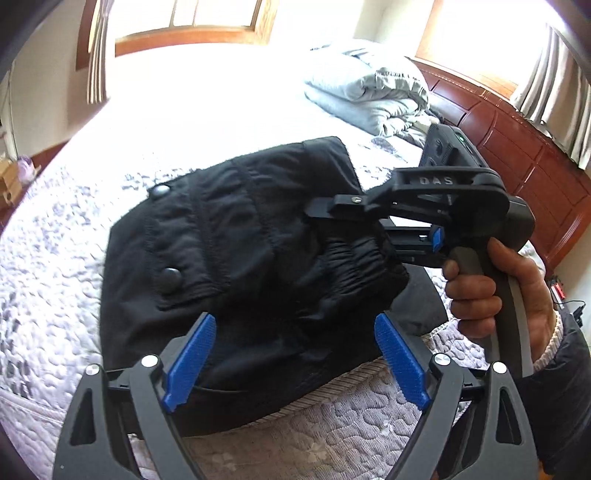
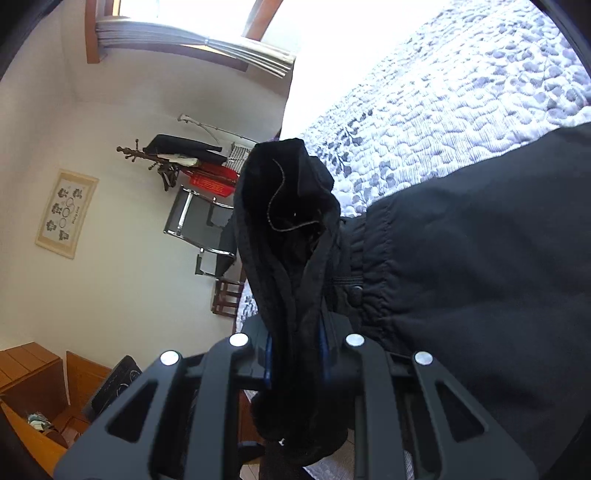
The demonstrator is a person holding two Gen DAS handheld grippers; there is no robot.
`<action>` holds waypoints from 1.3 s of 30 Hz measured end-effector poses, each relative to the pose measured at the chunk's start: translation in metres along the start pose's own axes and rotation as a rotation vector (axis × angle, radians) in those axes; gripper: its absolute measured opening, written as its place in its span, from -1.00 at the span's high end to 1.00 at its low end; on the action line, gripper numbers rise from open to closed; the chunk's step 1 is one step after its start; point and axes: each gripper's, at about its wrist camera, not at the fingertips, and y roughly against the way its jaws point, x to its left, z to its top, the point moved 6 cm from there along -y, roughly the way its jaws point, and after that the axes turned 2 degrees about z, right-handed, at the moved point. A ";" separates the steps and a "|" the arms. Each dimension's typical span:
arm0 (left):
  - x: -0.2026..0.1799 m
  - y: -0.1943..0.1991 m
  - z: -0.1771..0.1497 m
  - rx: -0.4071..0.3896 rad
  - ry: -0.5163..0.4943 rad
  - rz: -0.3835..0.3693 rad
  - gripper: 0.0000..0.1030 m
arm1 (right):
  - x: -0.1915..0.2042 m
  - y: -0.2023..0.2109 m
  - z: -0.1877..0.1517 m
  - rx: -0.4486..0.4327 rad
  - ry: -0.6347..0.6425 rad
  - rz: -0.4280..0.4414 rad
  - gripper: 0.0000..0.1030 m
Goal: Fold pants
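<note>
Black pants (image 1: 229,258) lie bunched on the quilted bed (image 1: 55,277), with two snap buttons showing on a pocket flap. My left gripper (image 1: 295,354) hovers open just above the near edge of the pants, nothing between its blue pads (image 1: 192,362). The right gripper (image 1: 369,206) comes in from the right, held by a hand (image 1: 491,288), and pinches the elastic waistband. In the right wrist view the right gripper (image 2: 295,347) is shut on a thick fold of the pants (image 2: 291,258), which sticks up between the fingers; the rest of the pants (image 2: 480,277) spreads to the right.
A rumpled grey duvet (image 1: 373,92) lies at the far side of the bed by a wooden headboard (image 1: 517,155). Windows with curtains (image 1: 192,26) are behind. The right wrist view shows a chair (image 2: 199,225), a coat rack (image 2: 162,158) and wooden furniture (image 2: 33,373).
</note>
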 end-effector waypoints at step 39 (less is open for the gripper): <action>0.007 -0.006 0.007 0.000 -0.006 0.086 -0.89 | -0.051 0.136 0.006 -0.152 -0.051 -0.102 0.67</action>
